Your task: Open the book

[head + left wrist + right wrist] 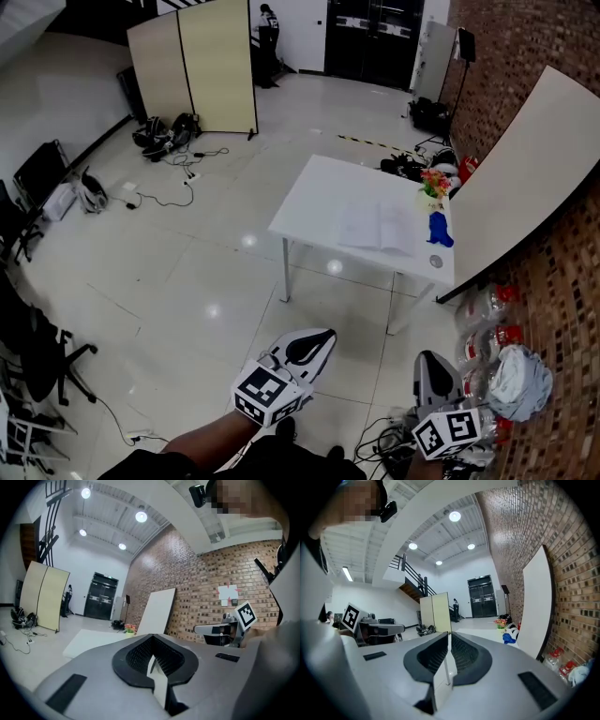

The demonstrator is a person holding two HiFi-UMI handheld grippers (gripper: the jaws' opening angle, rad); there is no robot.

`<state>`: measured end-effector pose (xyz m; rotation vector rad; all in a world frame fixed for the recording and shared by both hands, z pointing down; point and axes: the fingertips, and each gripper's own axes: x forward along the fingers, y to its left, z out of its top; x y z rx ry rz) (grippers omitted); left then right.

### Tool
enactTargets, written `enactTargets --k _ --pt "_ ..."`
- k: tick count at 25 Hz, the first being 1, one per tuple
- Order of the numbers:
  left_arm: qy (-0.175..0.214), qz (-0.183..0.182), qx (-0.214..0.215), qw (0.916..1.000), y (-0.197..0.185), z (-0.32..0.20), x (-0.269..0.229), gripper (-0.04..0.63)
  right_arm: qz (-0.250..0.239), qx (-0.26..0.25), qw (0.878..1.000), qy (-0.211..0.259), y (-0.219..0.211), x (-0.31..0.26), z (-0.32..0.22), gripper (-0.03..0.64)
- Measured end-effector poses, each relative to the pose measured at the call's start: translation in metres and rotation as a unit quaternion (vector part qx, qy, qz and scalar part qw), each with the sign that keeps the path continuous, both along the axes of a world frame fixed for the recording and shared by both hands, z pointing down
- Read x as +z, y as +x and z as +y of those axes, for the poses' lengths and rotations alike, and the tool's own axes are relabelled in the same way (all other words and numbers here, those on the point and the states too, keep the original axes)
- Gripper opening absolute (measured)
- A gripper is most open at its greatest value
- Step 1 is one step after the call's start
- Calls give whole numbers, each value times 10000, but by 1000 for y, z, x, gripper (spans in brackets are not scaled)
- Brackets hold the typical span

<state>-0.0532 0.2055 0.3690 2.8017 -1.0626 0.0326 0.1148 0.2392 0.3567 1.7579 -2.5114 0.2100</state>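
I hold both grippers low at the bottom edge of the head view, well apart from the bench, which stands right of centre in the frame. I judge this as the approach stance, with nothing on the bench within reach yet.

The left gripper has its jaws pressed together with nothing between them, and its own view shows the two pads meeting. The right gripper is the same, jaws closed on nothing. I reckon I carry them closed only because there is nothing to grasp from here.

The book lies flat on the right half of the bench. From here it looks pale and perhaps already spread in two leaves, but it is too small for me to be sure.

I count one book, one bench and two grippers. Toward the bench's right edge are one pot of flowers, one blue thing just below it, and one small round thing nearer the corner.
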Motion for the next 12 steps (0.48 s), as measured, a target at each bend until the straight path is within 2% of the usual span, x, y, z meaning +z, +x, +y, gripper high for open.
enactTargets --k 5,12 --pt "12 19 -203 9998 16 58 -7 -5 -118 -244 9995 144 12 -6 57 6" --pt "-38 -82 -648 9979 46 141 -7 -5 -90 -525 9983 232 54 -7 135 6"
